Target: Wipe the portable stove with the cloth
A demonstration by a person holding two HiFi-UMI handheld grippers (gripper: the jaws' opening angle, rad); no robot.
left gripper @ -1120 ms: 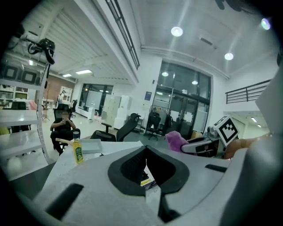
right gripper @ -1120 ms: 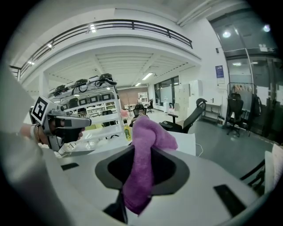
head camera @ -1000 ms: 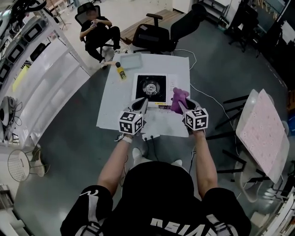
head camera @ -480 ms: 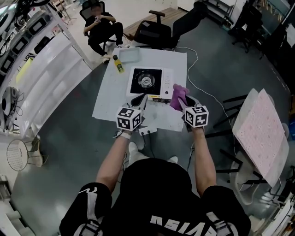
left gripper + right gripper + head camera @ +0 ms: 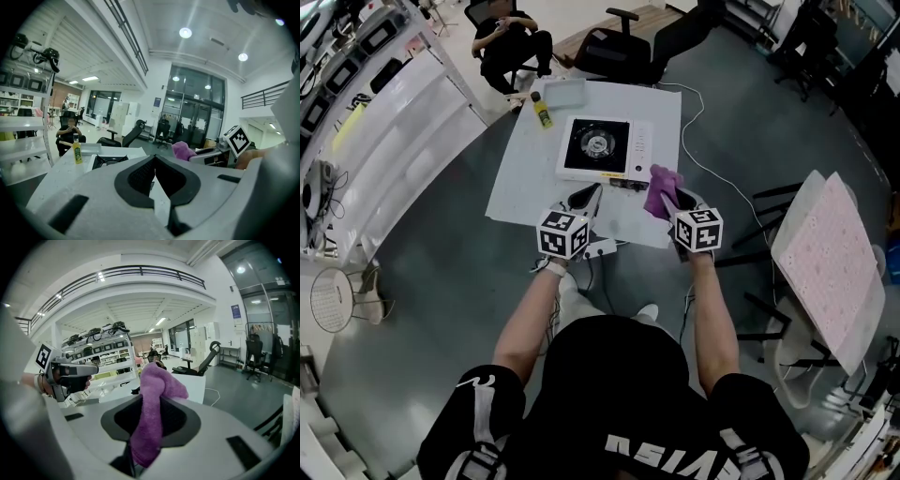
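Head view, entry one: right gripper (image 5: 670, 199) is clamping a purple terry cloth (image 5: 661, 186), with a bunched end sticking out past the jaw tips. Entry two: left gripper (image 5: 589, 199) is carrying nothing, its jaws pressed together. Entry three: white square portable stove with black burner top (image 5: 598, 148) is sitting on the white table (image 5: 514, 192), ahead of both grippers, its longer side running across the view. The cloth is hanging just off the stove's near right corner, so the right gripper is judged nearer. In the right gripper view the cloth is mostly hiding the stove.
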